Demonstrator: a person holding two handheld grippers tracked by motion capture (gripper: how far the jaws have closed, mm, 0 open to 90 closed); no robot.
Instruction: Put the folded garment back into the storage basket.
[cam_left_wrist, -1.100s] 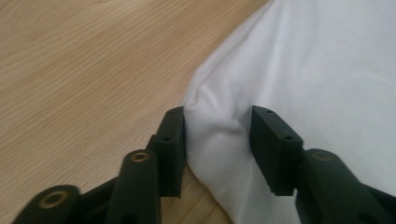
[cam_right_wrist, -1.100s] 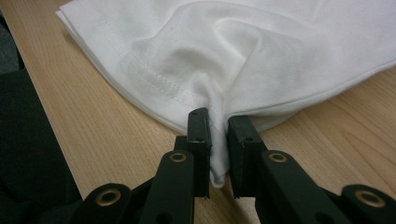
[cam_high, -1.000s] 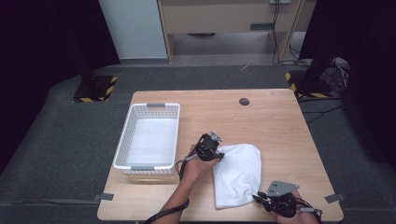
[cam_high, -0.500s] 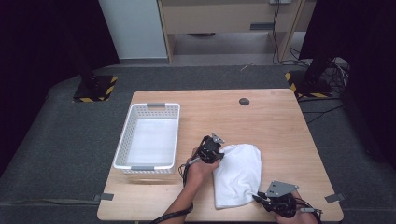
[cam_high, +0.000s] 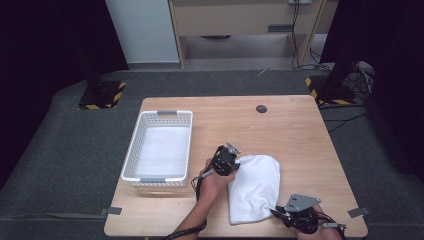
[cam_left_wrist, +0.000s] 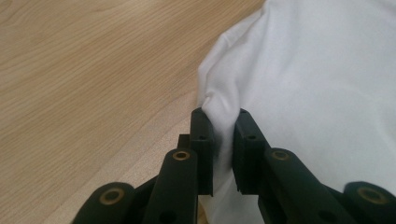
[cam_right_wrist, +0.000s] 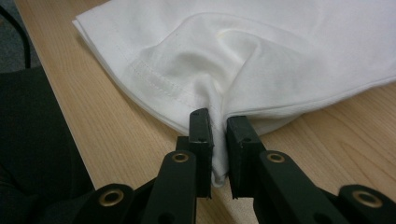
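Cotton jersey, by the look of it: the folded white T-shirt (cam_high: 254, 187) lies on the near right part of the bench (cam_high: 300, 135), just right of the white plastic basket (cam_high: 159, 148) and clear of it. I judge it light, limp and not at all fragile; it will sag and unfold wherever I don't support it, and the smooth wood grain under it should let it slide easily. My left gripper (cam_high: 226, 159) has just been closing, and in the left gripper view its fingers (cam_left_wrist: 201, 135) now pinch a raised pucker of the cloth at the fold's far left corner. My right gripper (cam_high: 292, 216) sits at the near right corner, and in the right gripper view its fingers (cam_right_wrist: 201, 128) are closed tight on a gathered tuck beside the double-stitched hem (cam_right_wrist: 154, 81). Several layers stack at that edge, so I think a deep bite through all of them matters more than force. Two diagonal corners held should keep the fold together in a lift, if both rise level. The basket's perforated, stiff walls look roomy enough.
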